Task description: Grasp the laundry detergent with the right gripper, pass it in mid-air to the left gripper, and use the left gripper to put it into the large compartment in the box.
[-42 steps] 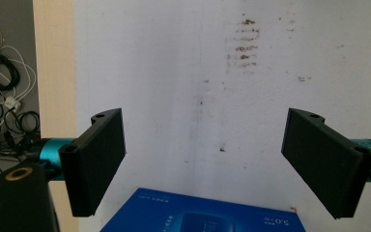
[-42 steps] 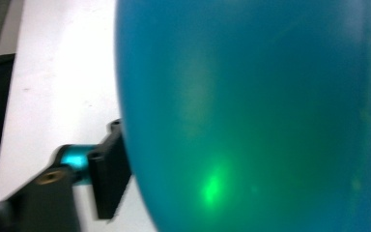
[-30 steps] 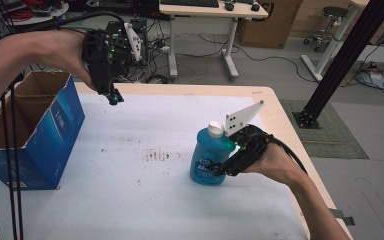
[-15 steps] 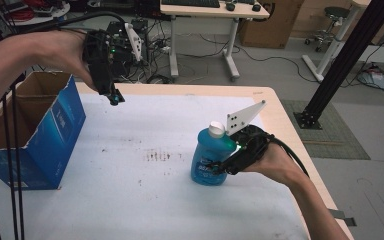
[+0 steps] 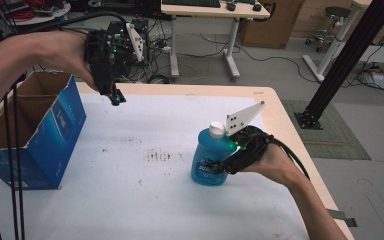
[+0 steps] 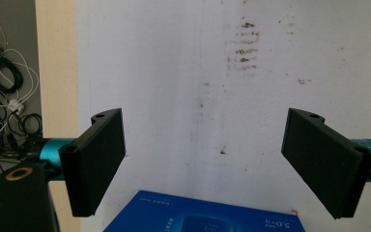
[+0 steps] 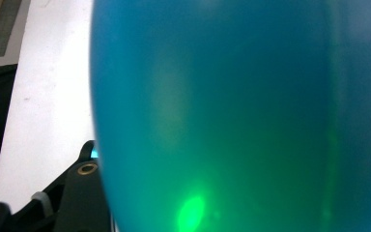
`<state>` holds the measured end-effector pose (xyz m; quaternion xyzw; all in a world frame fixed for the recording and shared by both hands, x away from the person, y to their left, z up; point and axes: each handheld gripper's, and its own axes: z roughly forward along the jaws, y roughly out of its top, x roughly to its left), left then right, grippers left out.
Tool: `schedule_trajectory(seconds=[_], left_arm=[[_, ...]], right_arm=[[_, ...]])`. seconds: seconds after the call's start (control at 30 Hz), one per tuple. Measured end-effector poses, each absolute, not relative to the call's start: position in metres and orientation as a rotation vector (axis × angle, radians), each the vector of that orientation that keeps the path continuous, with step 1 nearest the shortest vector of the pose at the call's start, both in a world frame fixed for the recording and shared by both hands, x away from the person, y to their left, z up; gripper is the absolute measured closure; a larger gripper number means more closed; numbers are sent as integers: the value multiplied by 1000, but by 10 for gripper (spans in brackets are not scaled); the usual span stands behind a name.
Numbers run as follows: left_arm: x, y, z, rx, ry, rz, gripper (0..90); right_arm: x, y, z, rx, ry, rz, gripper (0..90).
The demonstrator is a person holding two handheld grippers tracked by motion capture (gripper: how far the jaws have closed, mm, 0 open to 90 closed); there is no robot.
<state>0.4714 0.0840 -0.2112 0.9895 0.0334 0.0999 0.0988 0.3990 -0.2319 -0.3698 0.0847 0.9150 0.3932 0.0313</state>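
Observation:
A blue bottle (image 5: 209, 155) with a white cap (image 5: 216, 130) stands upright on the white table top (image 5: 145, 200), right of centre. My right gripper (image 5: 225, 167) comes in from the right and is shut on the bottle's lower body. In the right gripper view the bottle (image 7: 232, 116) sits so close that its blue side hides most of the jaws. My left gripper (image 5: 115, 97) hangs in the air over the table's far left, pointing down. In the left gripper view the gripper (image 6: 205, 164) is open, with only stained table top between its jaws.
An open blue cardboard box (image 5: 55, 130) stands at the table's left edge; its top edge (image 6: 198, 217) lies below my left gripper. A dark smudge (image 5: 157, 156) marks the table's middle. Desks, cables and a black post (image 5: 340, 65) stand beyond the table.

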Motion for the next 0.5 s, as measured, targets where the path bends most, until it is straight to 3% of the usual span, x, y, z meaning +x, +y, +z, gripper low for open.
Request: schedule_trajectory(seconds=[0.5], left_arm=[[468,85,-209,2920,96,301,157]], right_arm=[[400,-235,-372,254,2810,1256,443]])
